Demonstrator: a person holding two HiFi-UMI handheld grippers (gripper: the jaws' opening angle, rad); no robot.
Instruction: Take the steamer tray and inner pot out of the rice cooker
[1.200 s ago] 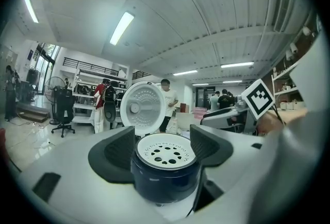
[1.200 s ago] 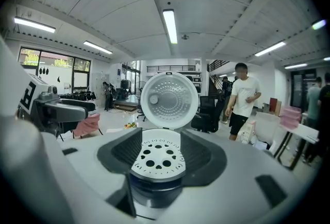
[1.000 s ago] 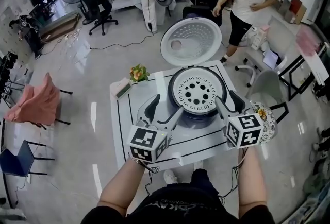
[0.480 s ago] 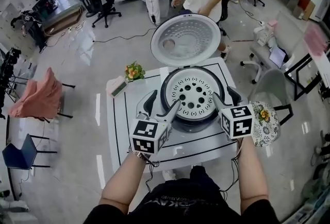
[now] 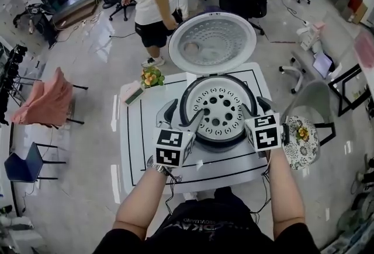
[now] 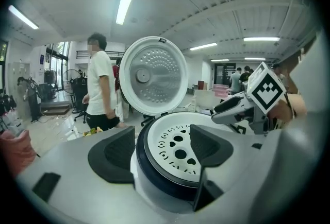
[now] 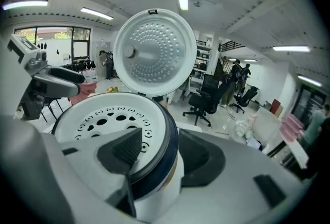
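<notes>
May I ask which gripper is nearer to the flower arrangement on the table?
Left. The left gripper straddles the rice cooker rim, close to the flower arrangement; the right gripper is across the cooker.

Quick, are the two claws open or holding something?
Left claw: open, straddling the rice cooker rim, holding nothing.
Right claw: open, straddling the rim too, holding nothing.

Forearms reach forward; left gripper (image 5: pixel 182 116) and right gripper (image 5: pixel 257 108) abreast (jaws apart).

Claw (image 7: pixel 165 153) open astride rice cooker (image 7: pixel 154 192) rim; steamer tray (image 7: pixel 103 115) inside.
</notes>
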